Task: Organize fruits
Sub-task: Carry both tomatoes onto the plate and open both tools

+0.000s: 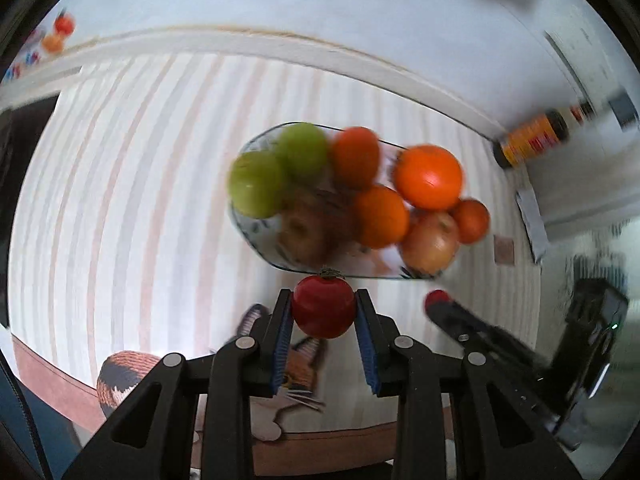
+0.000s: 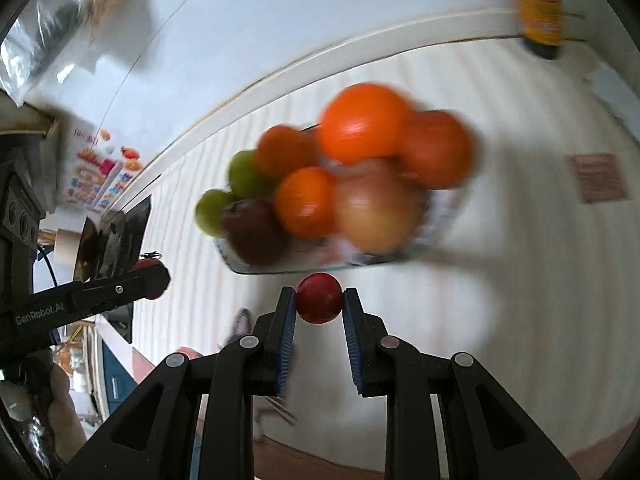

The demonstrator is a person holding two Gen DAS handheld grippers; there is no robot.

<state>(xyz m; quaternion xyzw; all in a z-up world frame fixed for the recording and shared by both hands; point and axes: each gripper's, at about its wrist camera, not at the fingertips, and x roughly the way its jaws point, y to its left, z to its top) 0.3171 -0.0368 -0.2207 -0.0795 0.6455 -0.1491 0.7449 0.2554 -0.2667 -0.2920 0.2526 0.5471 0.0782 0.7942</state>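
Note:
A glass bowl (image 1: 248, 236) on the striped tablecloth holds two green apples (image 1: 256, 184), several oranges (image 1: 428, 176) and reddish apples (image 1: 432, 240); the bowl rim also shows in the right wrist view (image 2: 280, 270). My left gripper (image 1: 324, 308) is shut on a red tomato (image 1: 323, 306) with a green stem, just in front of the bowl. My right gripper (image 2: 319, 300) is shut on a small red round fruit (image 2: 319, 298), also just before the bowl. The right gripper shows in the left wrist view (image 1: 438, 300), to the right.
A yellow-labelled bottle (image 1: 532, 140) lies at the table's far right, also in the right wrist view (image 2: 538, 4). A small brown coaster (image 1: 503, 250) sits right of the bowl. A woven basket (image 1: 120, 376) sits below the table edge. A white wall rises behind.

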